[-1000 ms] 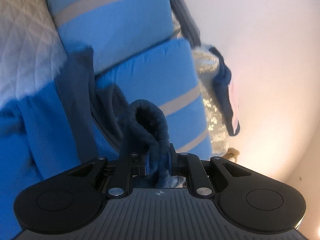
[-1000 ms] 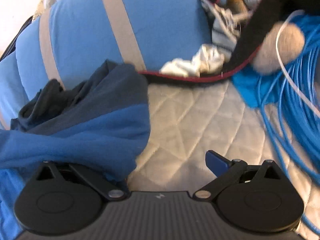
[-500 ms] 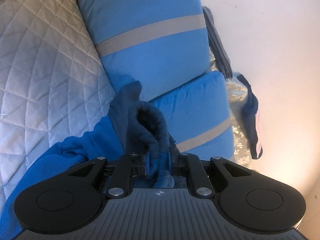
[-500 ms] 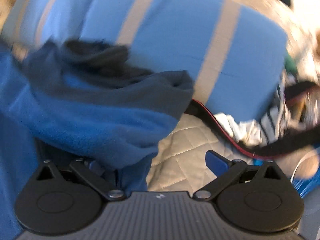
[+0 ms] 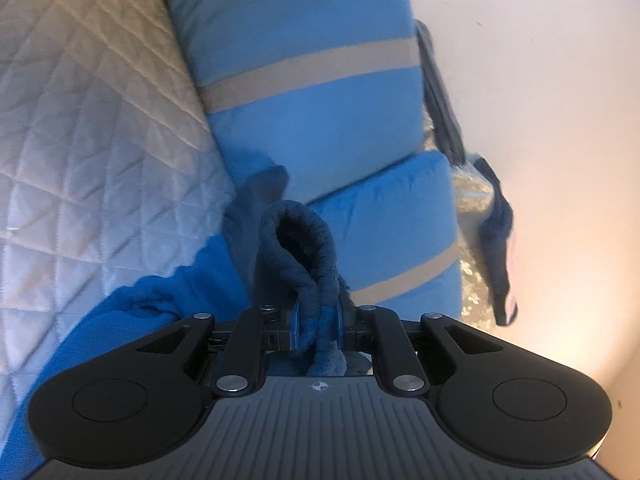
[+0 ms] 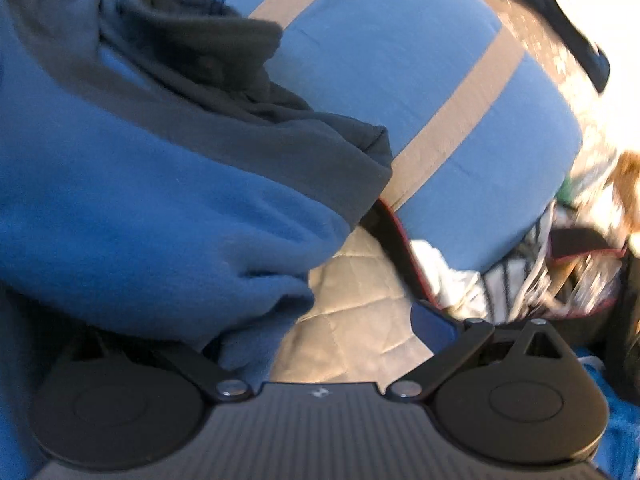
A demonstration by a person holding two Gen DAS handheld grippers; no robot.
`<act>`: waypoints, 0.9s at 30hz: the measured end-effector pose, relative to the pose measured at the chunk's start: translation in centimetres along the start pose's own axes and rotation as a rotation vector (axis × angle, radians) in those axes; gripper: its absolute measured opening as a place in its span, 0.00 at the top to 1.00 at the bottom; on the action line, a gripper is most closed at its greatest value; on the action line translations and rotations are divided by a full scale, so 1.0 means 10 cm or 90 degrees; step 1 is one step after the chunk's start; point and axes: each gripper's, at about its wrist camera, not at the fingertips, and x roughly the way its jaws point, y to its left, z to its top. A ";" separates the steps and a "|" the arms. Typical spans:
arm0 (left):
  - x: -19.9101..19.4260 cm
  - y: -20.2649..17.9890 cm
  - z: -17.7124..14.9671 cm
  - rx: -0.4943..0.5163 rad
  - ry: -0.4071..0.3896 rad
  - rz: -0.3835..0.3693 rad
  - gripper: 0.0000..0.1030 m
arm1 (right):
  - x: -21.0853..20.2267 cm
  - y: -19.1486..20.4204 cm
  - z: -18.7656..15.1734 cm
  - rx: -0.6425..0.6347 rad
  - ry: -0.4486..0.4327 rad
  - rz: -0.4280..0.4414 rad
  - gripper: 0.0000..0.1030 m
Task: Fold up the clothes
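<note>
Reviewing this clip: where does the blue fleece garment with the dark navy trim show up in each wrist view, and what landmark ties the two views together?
Left wrist: the fleece garment rises at lower centre, its navy edge pinched in the left gripper.
Right wrist: it fills the left half, draped over the left finger of the right gripper, whose jaws stand wide.
Shared landmark: the blue cushion with beige stripes.

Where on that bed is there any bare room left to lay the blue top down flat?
The open patch is the quilted cover, bordered by the striped blue pillows and the blue fleece top. In the right wrist view only a narrow strip of quilt shows between the top and the pile of cords and clothes, which is crowded.
</note>
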 end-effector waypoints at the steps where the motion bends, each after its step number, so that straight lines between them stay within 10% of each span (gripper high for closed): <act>1: -0.02 0.02 0.01 0.001 0.001 0.001 0.88 | 0.02 0.00 -0.01 -0.016 -0.004 -0.023 0.00; 8: 0.01 0.13 -0.05 0.018 0.042 0.015 0.88 | -0.09 -0.60 -0.29 0.096 -0.036 -0.082 0.00; 18: 0.03 0.30 -0.22 0.032 0.096 0.062 0.88 | 0.22 -1.28 -0.69 0.478 0.054 0.136 0.00; 27: 0.02 0.26 -0.22 0.041 0.105 0.061 0.88 | -0.22 -1.05 -0.73 0.279 -0.040 0.152 0.00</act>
